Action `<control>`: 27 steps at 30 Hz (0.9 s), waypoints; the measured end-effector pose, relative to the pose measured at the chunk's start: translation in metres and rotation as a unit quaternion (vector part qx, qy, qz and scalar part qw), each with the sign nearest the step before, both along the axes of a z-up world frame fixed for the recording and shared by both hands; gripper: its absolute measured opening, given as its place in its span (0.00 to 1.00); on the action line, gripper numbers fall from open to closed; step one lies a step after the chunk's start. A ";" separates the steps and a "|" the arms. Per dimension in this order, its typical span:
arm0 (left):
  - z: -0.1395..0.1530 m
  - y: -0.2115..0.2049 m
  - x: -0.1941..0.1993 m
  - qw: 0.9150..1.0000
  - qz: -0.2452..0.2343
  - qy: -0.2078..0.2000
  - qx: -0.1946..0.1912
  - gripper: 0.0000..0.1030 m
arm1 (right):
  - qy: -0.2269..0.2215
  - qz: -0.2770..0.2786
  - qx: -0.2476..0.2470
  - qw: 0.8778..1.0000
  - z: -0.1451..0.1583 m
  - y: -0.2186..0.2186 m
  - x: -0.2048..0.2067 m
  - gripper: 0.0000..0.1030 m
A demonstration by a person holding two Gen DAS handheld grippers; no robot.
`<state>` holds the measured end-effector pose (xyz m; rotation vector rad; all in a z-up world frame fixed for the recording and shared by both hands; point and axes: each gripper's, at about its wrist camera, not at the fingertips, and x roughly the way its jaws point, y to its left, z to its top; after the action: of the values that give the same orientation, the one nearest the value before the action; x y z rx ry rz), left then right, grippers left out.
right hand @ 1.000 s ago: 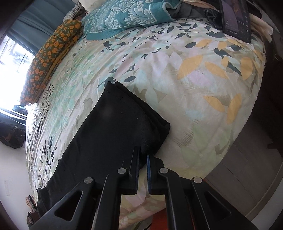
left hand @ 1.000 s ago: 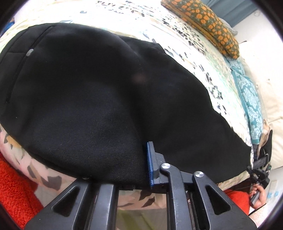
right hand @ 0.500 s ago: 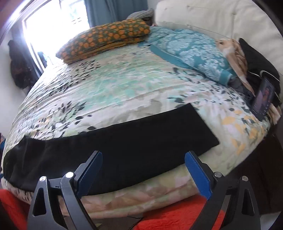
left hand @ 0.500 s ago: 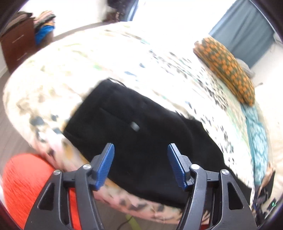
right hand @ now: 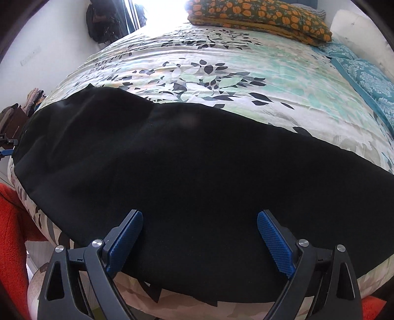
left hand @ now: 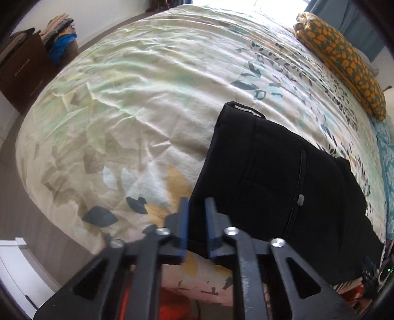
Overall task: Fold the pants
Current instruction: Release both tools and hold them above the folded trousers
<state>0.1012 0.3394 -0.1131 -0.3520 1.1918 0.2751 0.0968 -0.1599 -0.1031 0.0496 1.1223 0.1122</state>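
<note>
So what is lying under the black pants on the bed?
The black pants lie directly on the floral bedspread, which shows all around them. The part of the bedspread beneath the fabric is covered, so anything else there cannot be seen.

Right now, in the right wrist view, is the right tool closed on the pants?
No, the right tool stands wide open over the black pants.

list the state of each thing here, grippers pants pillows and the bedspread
left gripper: closed on the waist corner of the pants
right gripper: open, over the pants, holding nothing
pants: black, laid flat along the near edge of the bed
bedspread: spread out, lightly wrinkled
orange pillow: lying flat at the far side
teal pillow: lying flat
</note>
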 end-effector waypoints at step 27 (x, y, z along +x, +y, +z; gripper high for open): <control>0.015 -0.208 0.023 0.970 -0.195 -0.099 0.104 0.62 | -0.017 -0.013 -0.007 1.000 -0.010 -0.002 -0.007 1.00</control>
<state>0.1240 0.1313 -0.0978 0.0416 1.0001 0.0191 0.0898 -0.1623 -0.1128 0.0504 1.0875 0.0819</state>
